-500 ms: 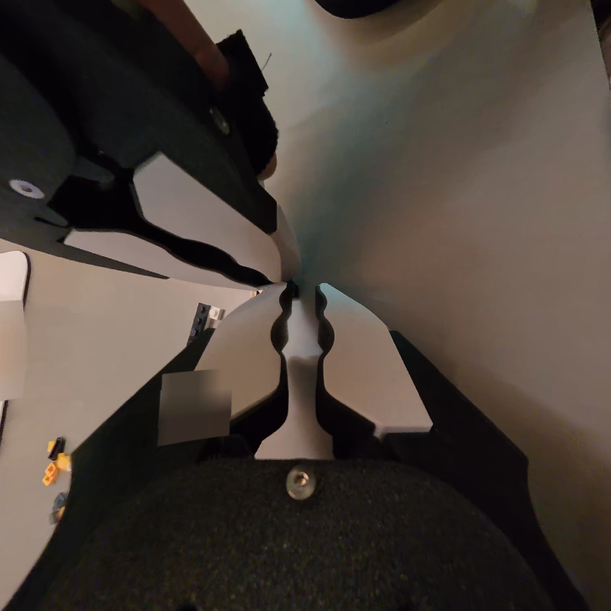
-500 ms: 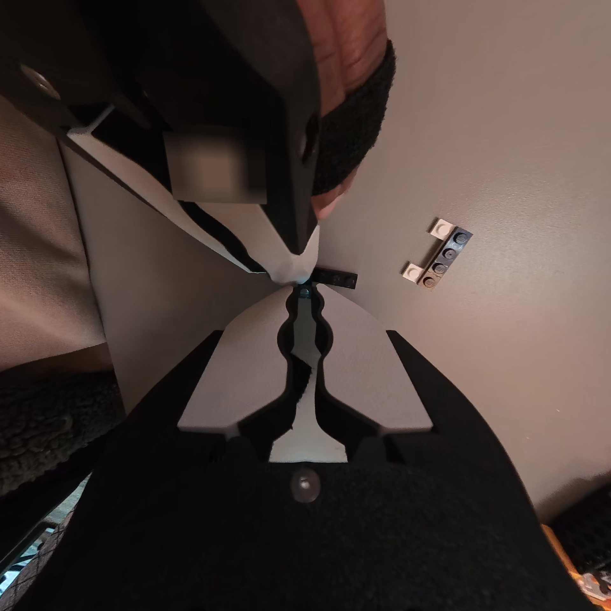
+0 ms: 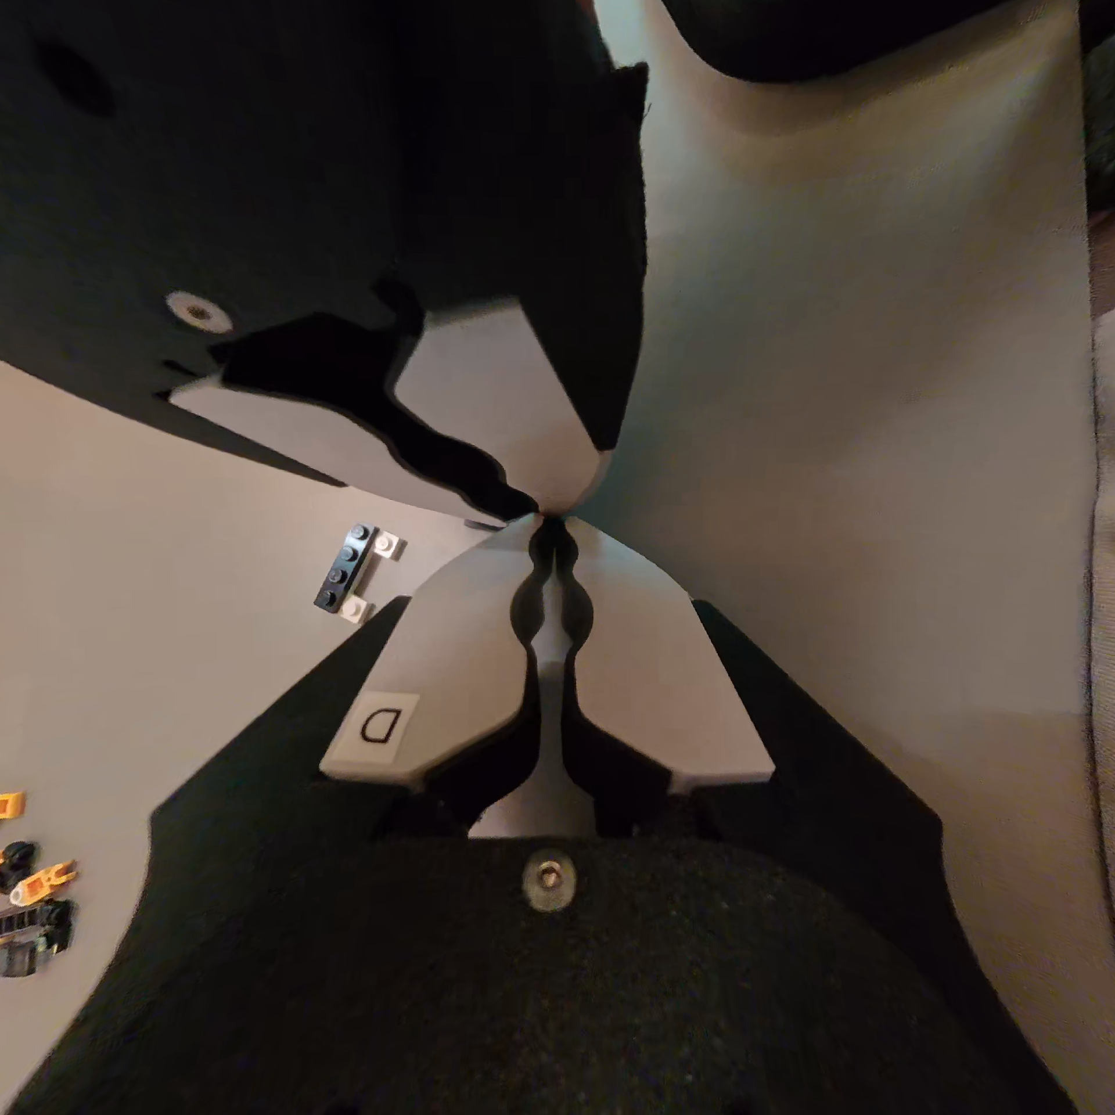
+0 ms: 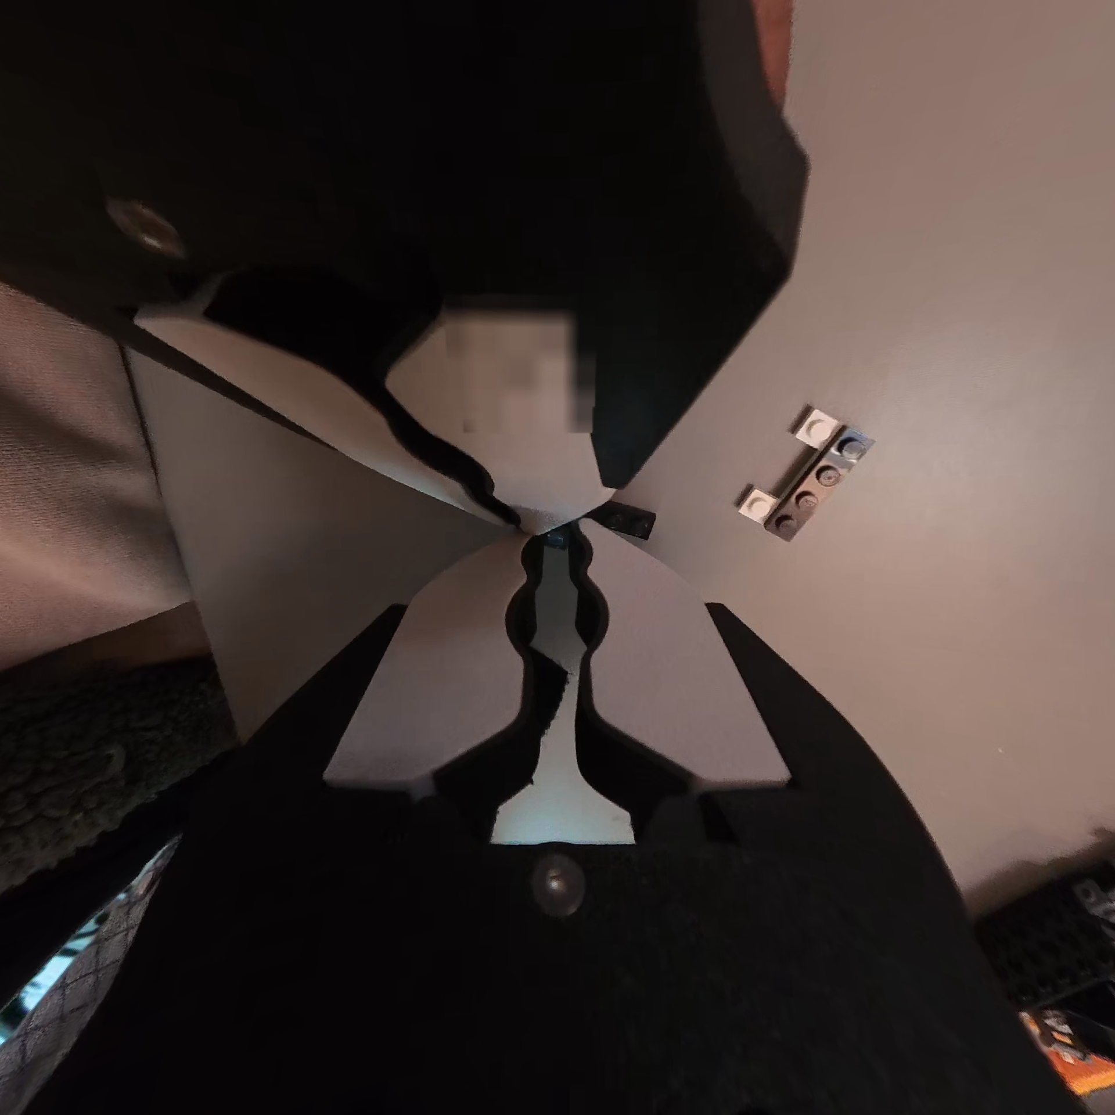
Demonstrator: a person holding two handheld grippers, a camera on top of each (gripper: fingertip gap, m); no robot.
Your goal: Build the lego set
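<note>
The two grippers are seen tip to tip above a pale table (image 3: 844,422), and most of each view is filled by their black bodies.

In the left wrist view, the left gripper (image 3: 552,534) is clenched: its white fingers (image 3: 464,633) nearly touch at the tips, and something dark and very small is pinched there, but what it is cannot be told. The right gripper (image 3: 546,510) comes in from 11 o'clock and covers the upper left part of the picture.

In the right wrist view, the right gripper (image 4: 558,537) is closed on a small dark piece (image 4: 558,539) with a bluish stud. A short black plate (image 4: 627,520) is seen just at 2 o'clock from the tips; its left end is hidden behind the left gripper (image 4: 531,519), so it cannot be told which tool holds it.

A black strip with four studs and two small white pieces (image 4: 805,473) lies on the table at 2 o'clock in this view, apart from both tools. The same assembly (image 3: 356,570) is seen at 9 o'clock in the left view.

Loose orange and black parts (image 3: 36,893) are cut off by the frame edge at 8 o'clock and are blurred.
</note>
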